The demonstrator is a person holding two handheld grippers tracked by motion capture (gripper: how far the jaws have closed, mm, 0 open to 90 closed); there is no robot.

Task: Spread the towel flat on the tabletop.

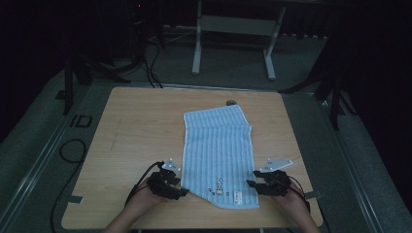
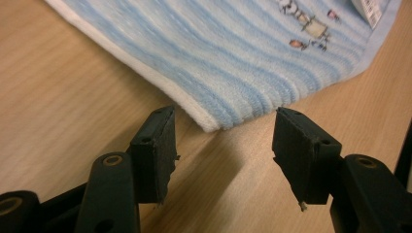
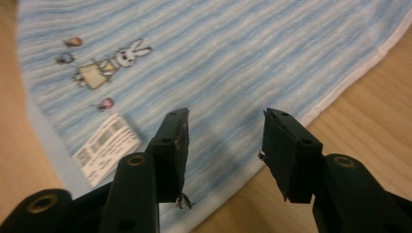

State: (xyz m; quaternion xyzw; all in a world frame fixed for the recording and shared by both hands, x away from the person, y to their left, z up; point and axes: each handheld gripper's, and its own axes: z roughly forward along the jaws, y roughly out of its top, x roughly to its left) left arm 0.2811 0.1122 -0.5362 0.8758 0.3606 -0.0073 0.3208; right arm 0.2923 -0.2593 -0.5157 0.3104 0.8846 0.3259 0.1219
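Note:
A light blue striped towel (image 1: 218, 150) lies folded lengthwise on the wooden table (image 1: 136, 126), with a small rabbit print (image 3: 114, 63) and a white barcode label (image 3: 106, 141) near its front end. My left gripper (image 1: 180, 190) sits open at the towel's front left corner (image 2: 214, 121), which lies just beyond the gap between the jaws. My right gripper (image 1: 251, 183) is open over the towel's front right edge (image 3: 340, 92), its jaws standing above the cloth. A hand holds each gripper from the table's front edge.
A small dark round thing (image 1: 231, 102) sits on the table just behind the towel's far end. A white metal frame (image 1: 233, 29) stands on the floor beyond the table. Black cables (image 1: 73, 150) trail off the left side.

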